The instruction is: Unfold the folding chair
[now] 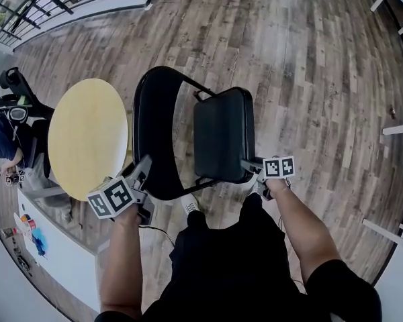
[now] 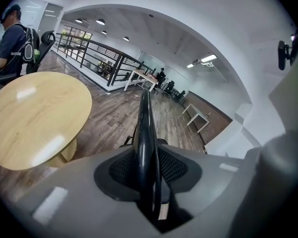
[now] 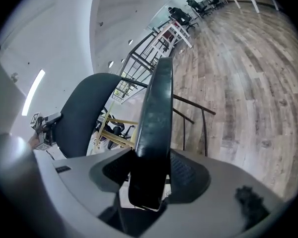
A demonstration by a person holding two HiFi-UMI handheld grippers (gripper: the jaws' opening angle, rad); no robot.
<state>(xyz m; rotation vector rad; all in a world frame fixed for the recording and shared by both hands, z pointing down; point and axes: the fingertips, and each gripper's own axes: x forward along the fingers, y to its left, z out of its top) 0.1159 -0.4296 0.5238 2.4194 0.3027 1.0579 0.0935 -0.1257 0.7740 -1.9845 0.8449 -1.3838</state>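
Head view: folding chair (image 1: 188, 123) stands on the wood floor (image 1: 309, 59), just beside a round table (image 1: 87, 136). The left claw (image 1: 142, 174) is at the backrest (image 1: 153, 133) rim and the right claw (image 1: 250, 166) at the near edge of the seat (image 1: 223, 134).

Left gripper view: left claw (image 2: 148, 180) clamped on the thin backrest edge (image 2: 145, 133).

Right gripper view: right claw (image 3: 149, 180) clamped on the seat pad (image 3: 156, 118); the backrest (image 3: 82, 115) stands apart from it.

Judged: the spreading step is partly done. Next, hold the backrest steady and press the seat down and away until it is level.

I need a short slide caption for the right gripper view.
Right gripper shut on the chair seat, backrest at left, wooden floor beyond.
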